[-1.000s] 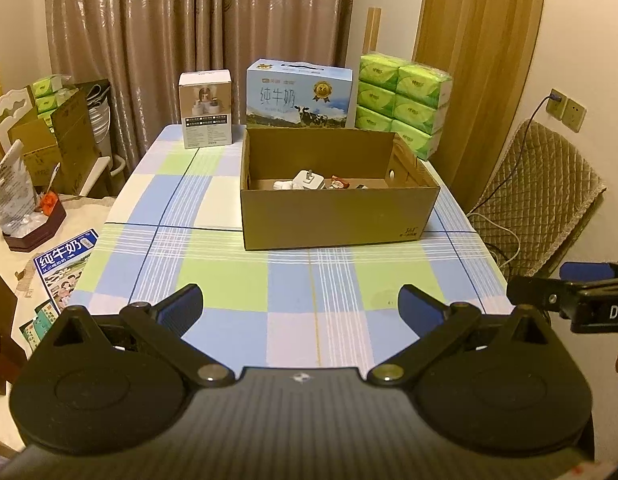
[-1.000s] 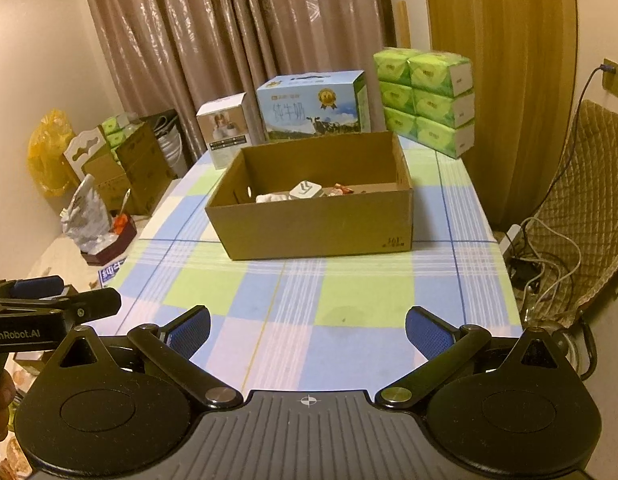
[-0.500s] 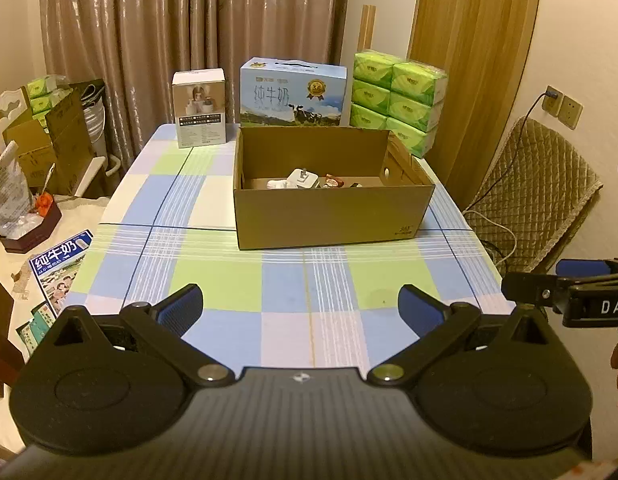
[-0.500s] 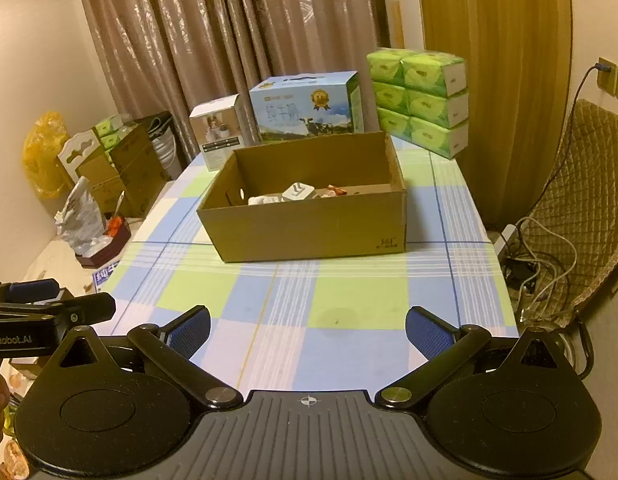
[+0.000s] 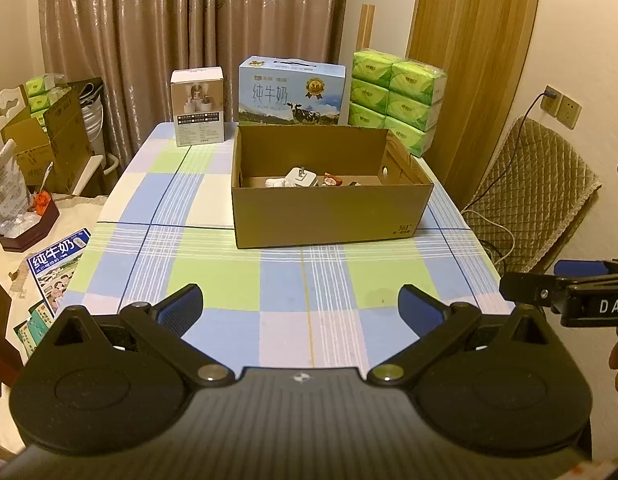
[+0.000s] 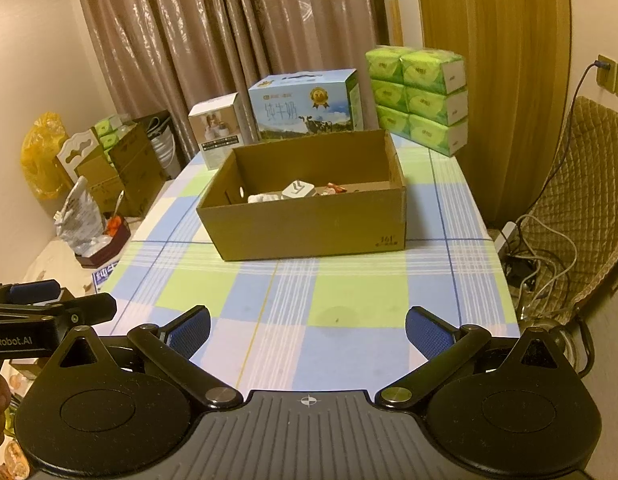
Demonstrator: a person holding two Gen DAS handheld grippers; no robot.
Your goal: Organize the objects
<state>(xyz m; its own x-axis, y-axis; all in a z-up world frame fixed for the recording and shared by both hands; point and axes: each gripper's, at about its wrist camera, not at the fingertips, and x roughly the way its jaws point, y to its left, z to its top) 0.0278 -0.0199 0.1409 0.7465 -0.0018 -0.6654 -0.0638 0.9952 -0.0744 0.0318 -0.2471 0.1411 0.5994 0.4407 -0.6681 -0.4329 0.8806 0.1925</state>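
Hovering over the checked table's near edge, both grippers' fingers spread, empty; cardboard box well ahead

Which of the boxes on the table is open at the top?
The brown cardboard box in the middle of the table; small items lie inside. The blue milk carton and the white product box behind it are closed.

Matt brown cardboard box; smooth woven checked tablecloth. At twelve o'clock, glossy printed milk carton; at one o'clock, shiny plastic-wrapped tissue packs. Textured blue pads; matt black plastic.
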